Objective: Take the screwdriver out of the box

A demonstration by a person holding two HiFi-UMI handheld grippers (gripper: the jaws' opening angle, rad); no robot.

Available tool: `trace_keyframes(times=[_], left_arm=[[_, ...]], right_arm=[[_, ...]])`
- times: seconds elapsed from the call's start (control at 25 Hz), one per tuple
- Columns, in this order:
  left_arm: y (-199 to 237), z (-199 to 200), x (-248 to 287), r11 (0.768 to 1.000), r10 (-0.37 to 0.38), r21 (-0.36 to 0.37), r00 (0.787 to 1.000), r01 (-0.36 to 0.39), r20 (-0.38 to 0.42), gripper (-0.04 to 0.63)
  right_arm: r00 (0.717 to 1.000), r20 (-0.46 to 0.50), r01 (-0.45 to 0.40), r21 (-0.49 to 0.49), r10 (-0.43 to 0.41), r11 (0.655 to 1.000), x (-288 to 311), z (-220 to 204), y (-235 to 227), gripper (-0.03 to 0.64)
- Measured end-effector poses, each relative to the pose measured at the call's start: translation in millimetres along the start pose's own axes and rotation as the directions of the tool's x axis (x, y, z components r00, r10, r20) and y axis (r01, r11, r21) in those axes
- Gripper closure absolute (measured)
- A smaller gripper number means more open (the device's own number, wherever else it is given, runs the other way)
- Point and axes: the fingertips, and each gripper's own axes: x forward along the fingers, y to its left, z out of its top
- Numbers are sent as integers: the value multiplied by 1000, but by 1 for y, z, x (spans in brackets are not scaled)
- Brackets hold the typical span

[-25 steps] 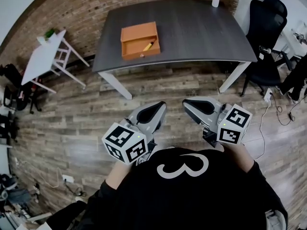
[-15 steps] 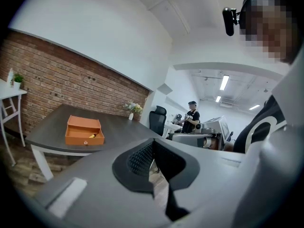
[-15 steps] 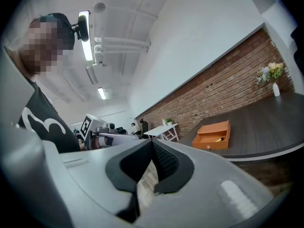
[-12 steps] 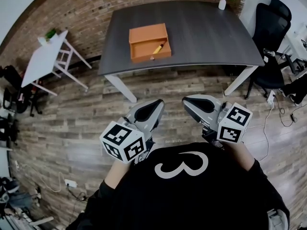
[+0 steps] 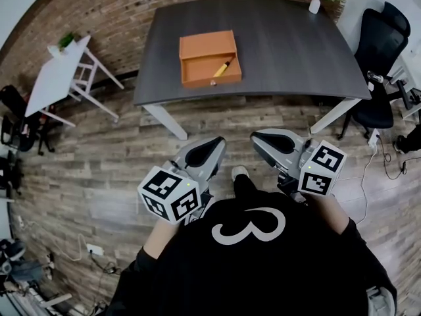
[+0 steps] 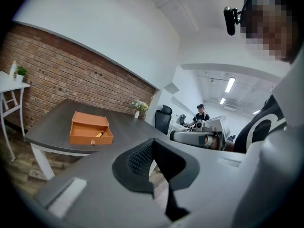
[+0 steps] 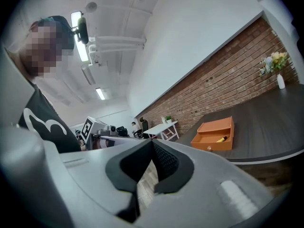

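Note:
An open orange box [image 5: 209, 56] stands on the dark table [image 5: 289, 51], toward its left front. A yellow-handled screwdriver [image 5: 222, 67] lies slanted inside it. My left gripper [image 5: 212, 143] and right gripper [image 5: 260, 139] are held side by side close to my body, over the wooden floor and well short of the table. Both are shut with nothing between the pads. The left gripper view shows its shut gripper [image 6: 152, 144] with the box [image 6: 90, 129] and screwdriver [image 6: 99, 134] far off. In the right gripper view, that shut gripper [image 7: 152, 146] sits before the box [image 7: 216, 136].
A small white side table [image 5: 56, 78] with a plant stands left of the dark table. A black office chair [image 5: 385, 54] is at its right end, with cables on the floor. A vase of flowers [image 5: 316, 4] sits on the far right corner.
In the head view the table and box have shifted right and come a little nearer. A shoe now shows between the grippers. Both grippers keep the same shut pose before my body.

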Motion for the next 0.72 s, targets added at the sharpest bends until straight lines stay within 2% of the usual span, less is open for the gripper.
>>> trace_keyframes(times=[0.52,0.72], left_arm=[[100,35,102,998,23,-54,998,-26,-62,578],[132,55,143,999,28,-41,996,-31,-84,578]], right_arm=[[999,-35,-25,54,27,998,59,44,-133,615],[999,-31,-36,54,38,998,74,67,-180,615]])
